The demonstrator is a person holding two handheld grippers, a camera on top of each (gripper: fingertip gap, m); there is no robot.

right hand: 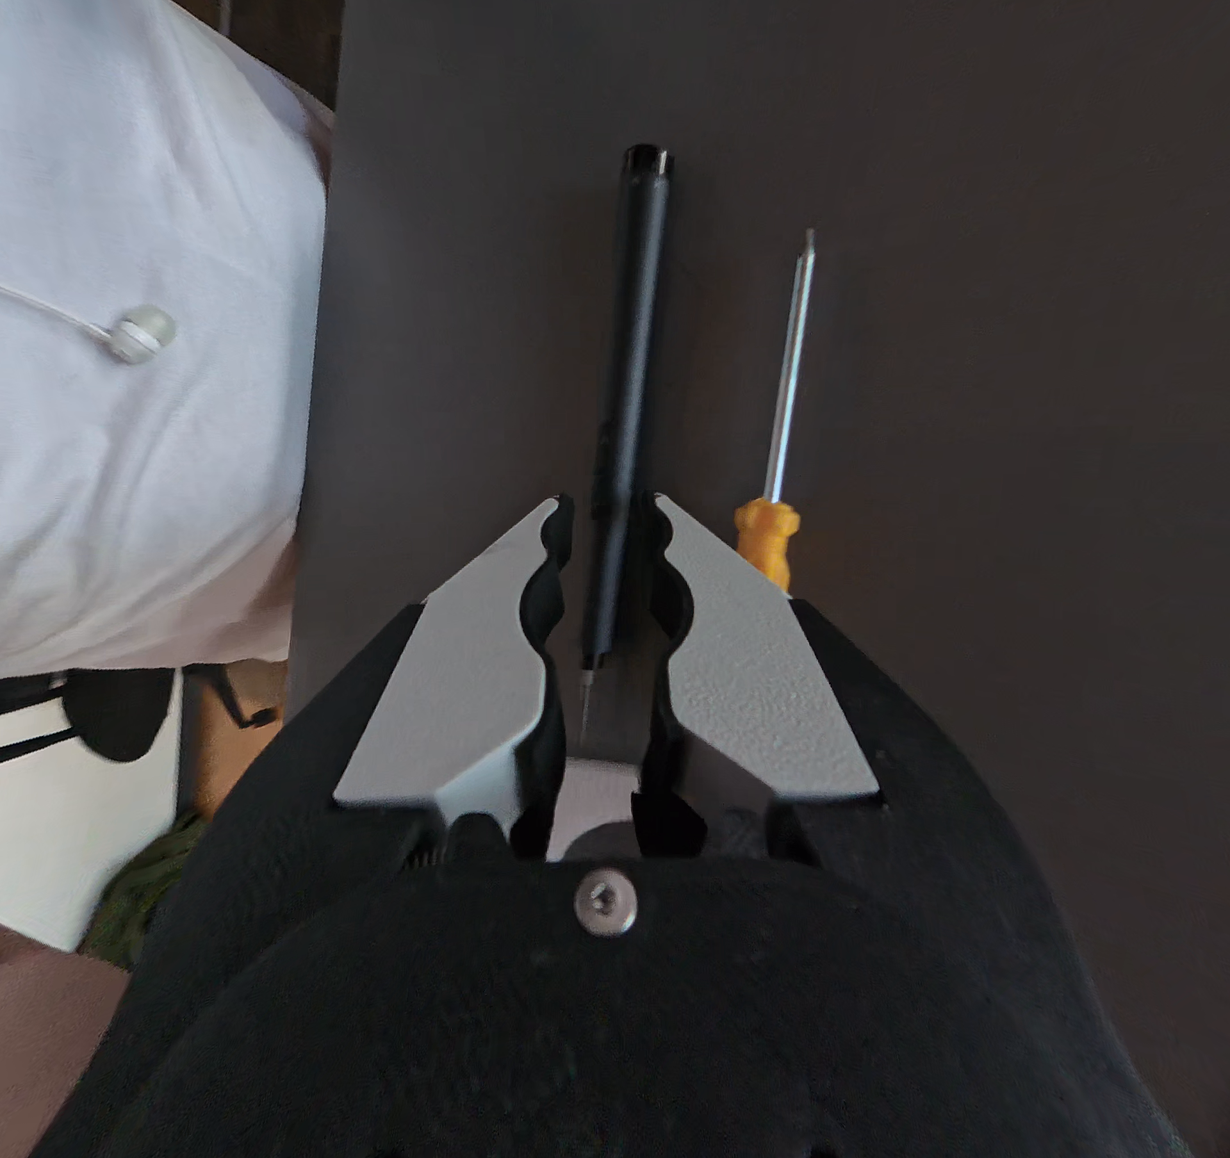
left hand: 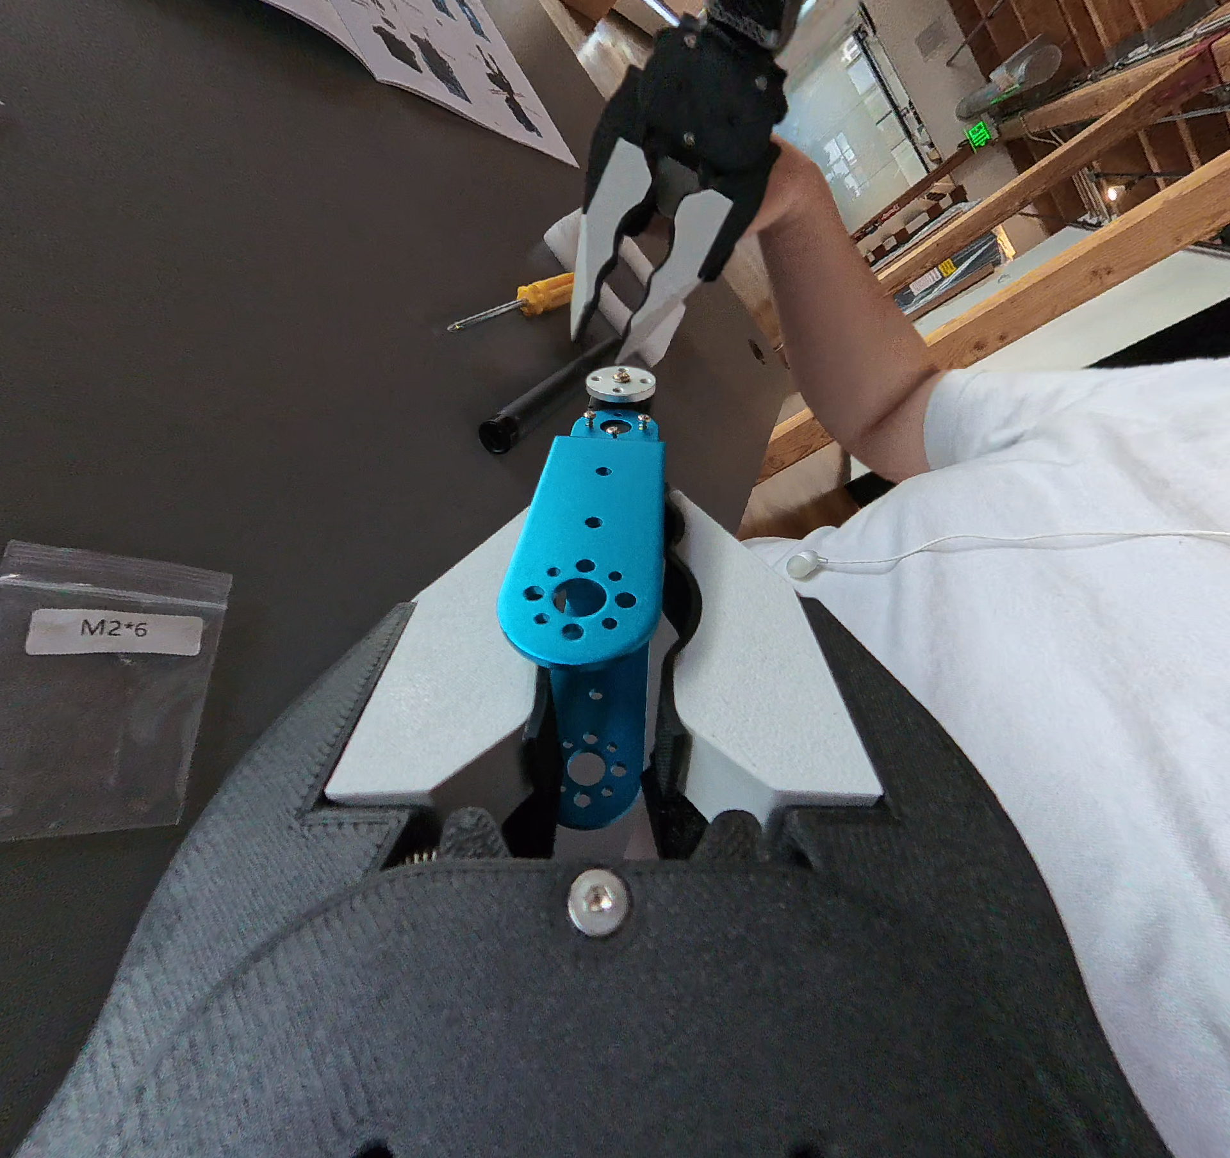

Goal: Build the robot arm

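My left gripper (left hand: 599, 507) is shut on a blue metal bracket (left hand: 586, 567) with several holes, held above the dark table (left hand: 266, 327). A silver round horn (left hand: 619, 386) on a small black part sits at the bracket's far end. My right gripper (right hand: 606, 499) is open and empty, its jaws either side of a black pen-shaped screwdriver (right hand: 639, 327) that lies on the table below them. In the left wrist view the right gripper (left hand: 599, 344) hovers just beyond the silver horn, over the black screwdriver (left hand: 532, 407). A yellow-handled screwdriver (right hand: 765, 540) lies parallel, just to the right.
A small zip bag (left hand: 106, 680) with a white label lies at the left. A printed instruction sheet (left hand: 399, 15) lies at the far edge. The yellow-handled screwdriver also shows in the left wrist view (left hand: 546, 291). A person's white shirt (left hand: 998, 660) with an earbud (left hand: 802, 564) borders the table edge. Across from one pair of fingers to the other is roughly 20 centimetres. The black pen-shaped screwdriver (right hand: 639, 327) is closer to my right gripper, around 5 centimetres from its tips; the left tips are 12 centimetres off. Seen from the left wrist view (left hand: 545, 385) as well.
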